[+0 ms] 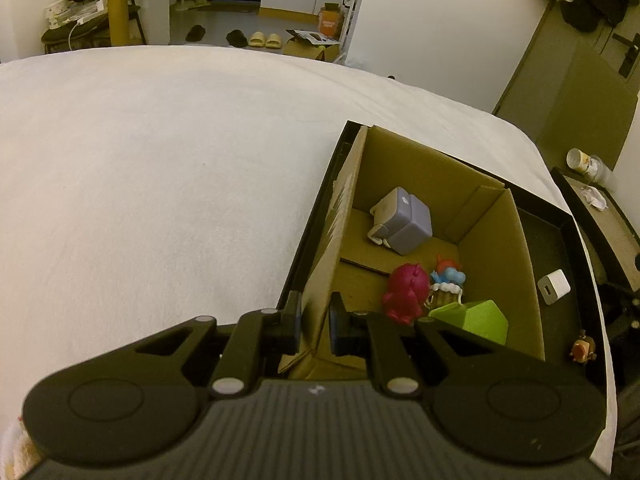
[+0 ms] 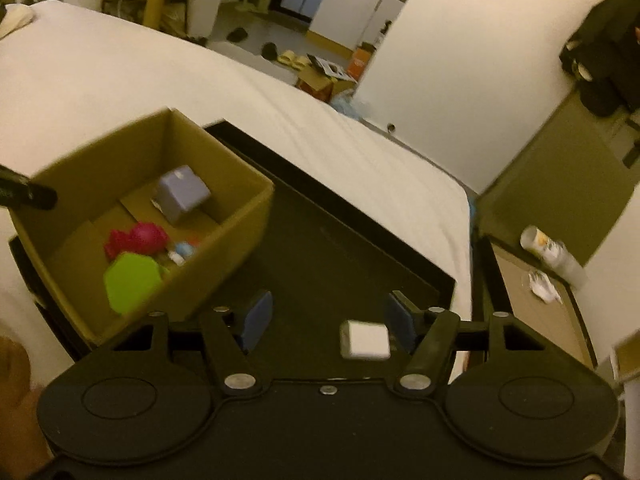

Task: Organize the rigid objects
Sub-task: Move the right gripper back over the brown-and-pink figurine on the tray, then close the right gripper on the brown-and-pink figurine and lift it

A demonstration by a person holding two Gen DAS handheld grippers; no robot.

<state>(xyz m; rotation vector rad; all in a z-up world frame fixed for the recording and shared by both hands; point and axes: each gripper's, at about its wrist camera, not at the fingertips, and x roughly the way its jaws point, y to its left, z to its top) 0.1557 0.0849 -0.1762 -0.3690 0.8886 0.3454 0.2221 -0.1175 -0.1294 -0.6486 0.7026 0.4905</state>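
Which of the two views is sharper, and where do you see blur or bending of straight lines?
Left wrist view: sharp; the cardboard box edges are crisp, though the bed edge bows from the fisheye. Right wrist view: smeared by motion; the green block and white charger look soft. Both have warm, dim light.

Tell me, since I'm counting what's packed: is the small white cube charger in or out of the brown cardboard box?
Out. The white cube charger lies on the black tray beside the cardboard box.

Small brown figurine (image 1: pixel 583 350), perhaps blurred
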